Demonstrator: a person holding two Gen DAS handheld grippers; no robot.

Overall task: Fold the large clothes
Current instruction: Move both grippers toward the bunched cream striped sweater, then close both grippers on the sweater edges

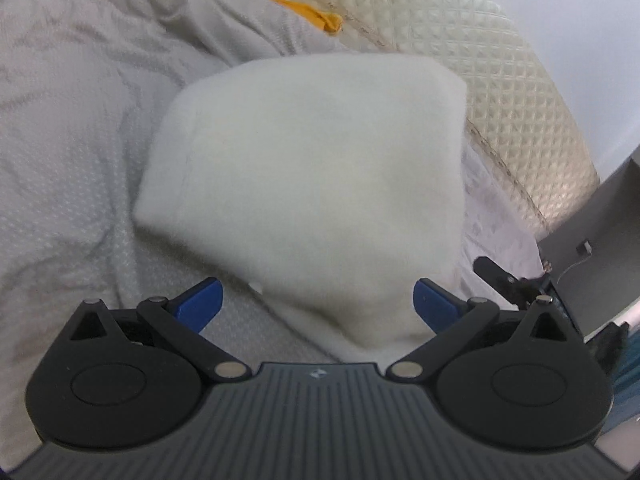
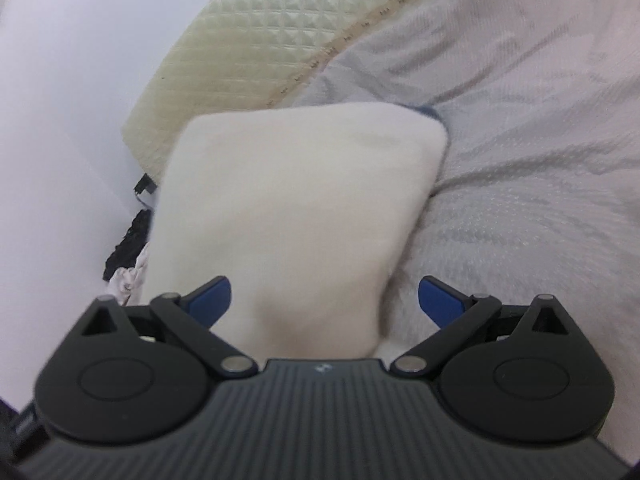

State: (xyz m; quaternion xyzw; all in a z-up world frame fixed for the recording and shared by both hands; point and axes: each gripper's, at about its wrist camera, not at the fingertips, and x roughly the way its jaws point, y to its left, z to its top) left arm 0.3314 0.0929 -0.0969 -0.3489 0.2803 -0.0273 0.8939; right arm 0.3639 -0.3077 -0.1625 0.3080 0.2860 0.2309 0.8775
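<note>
— Left wrist view: how is the left claw (image 1: 318, 304) posed?
— It is low over the bed, pointing along the grey bedspread (image 1: 80, 152) toward the mattress edge. Its blue fingertips (image 1: 202, 302) stand wide apart, with the near corner of the folded white garment (image 1: 308, 184) bulging up between them. Whether the cloth touches either pad I cannot tell; nothing is pinched.

— And the right one?
— The right claw (image 2: 324, 300) also sits low and level, facing the same white bundle from the other side. Its blue fingertips (image 2: 438, 300) are spread wide. The garment's near corner lies beside the left finger; bedspread shows beside the right one.

— Where does the garment lie?
— On the bedspread, close to the edge where the quilted cream mattress (image 1: 500, 80) shows. It is a thick squarish fold, blurred in both views.

— What room is there around it?
— Rumpled bedspread spreads broadly away from the mattress edge. Toward that edge, the bed ends soon; a pale wall (image 2: 60, 120) stands past it, with dark cloth (image 2: 128, 240) down in the gap. A yellow strip (image 1: 304, 8) lies at the far seam.
</note>
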